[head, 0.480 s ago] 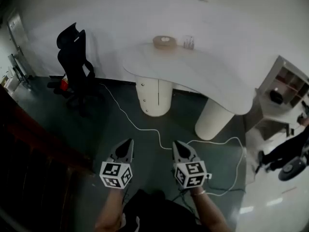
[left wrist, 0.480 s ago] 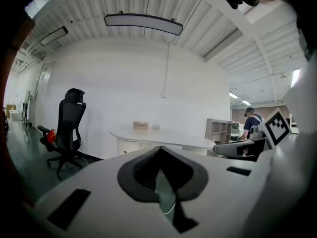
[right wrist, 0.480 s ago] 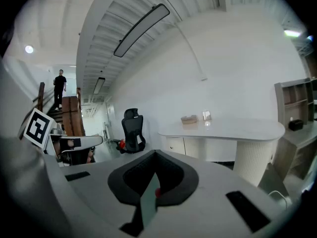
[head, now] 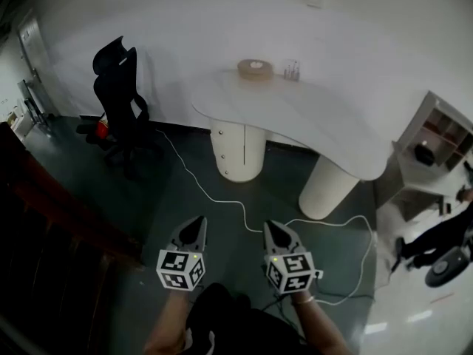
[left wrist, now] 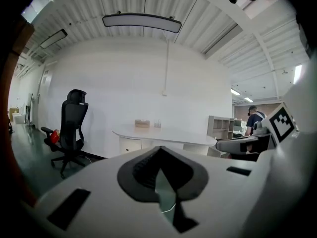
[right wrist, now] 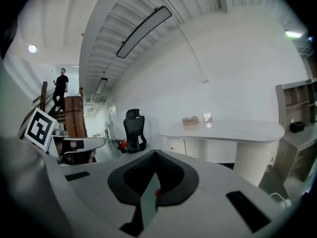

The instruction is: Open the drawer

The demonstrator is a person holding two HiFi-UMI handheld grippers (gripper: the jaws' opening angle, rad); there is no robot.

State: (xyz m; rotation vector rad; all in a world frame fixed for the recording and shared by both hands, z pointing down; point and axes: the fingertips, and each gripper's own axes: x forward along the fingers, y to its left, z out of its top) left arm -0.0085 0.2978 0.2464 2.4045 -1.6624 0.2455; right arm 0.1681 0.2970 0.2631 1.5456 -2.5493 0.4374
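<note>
The left gripper [head: 199,221] and right gripper [head: 269,225] are hovering side by side, both with jaws closed on nothing. Just ahead, a white cable [head: 222,197] is snaking across the dark floor [head: 148,198]. Well beyond, the drawer pedestal [head: 235,150] is standing under a curved white desk [head: 318,117] carrying a tan box [head: 255,68], its contents hidden. A black chair [head: 118,102] is standing far to their left.

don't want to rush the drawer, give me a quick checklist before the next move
1. Left gripper empty: ok, jaws together on nothing.
2. Right gripper empty: ok, jaws together on nothing.
3. Jaws open for a handle: not ok, both shut.
4. Drawer pedestal under the white desk in sight: ok.
5. Drawer within reach: not ok, both grippers hang over the floor well short of it.
6. Floor path clear: not ok, a white cable lies across it.
</note>
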